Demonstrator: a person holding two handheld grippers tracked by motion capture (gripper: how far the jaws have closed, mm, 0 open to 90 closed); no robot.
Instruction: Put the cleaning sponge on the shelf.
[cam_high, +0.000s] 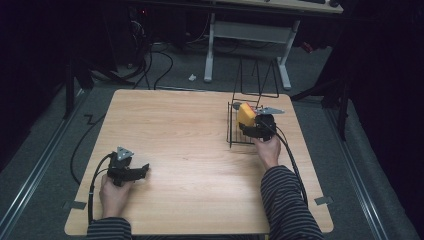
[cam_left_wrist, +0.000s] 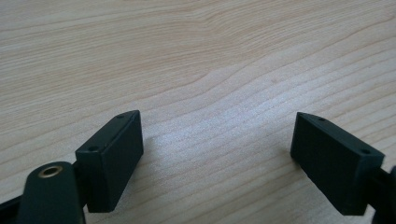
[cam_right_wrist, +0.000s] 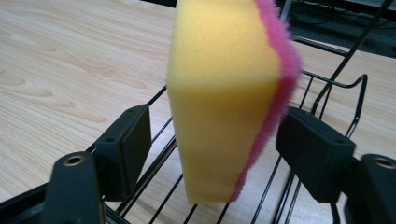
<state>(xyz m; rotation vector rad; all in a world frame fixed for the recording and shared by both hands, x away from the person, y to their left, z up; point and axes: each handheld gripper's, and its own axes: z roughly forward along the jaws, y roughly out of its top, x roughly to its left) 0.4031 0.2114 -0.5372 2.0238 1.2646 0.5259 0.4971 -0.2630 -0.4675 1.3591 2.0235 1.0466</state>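
Observation:
A yellow sponge with a pink scrub side stands on edge in a black wire rack at the table's right back. In the right gripper view the sponge rises between the jaws of my right gripper. The left pad stands clearly off the yellow face and the right pad sits close by the pink edge, so the gripper is open. In the high view the right gripper reaches into the rack from the near side. My left gripper rests low at the near left, open over bare wood.
The rack's wires run under and behind the sponge, with tall wire loops at its far side. The wooden table lies between the two hands. Beyond its far edge stand a white desk frame and floor cables.

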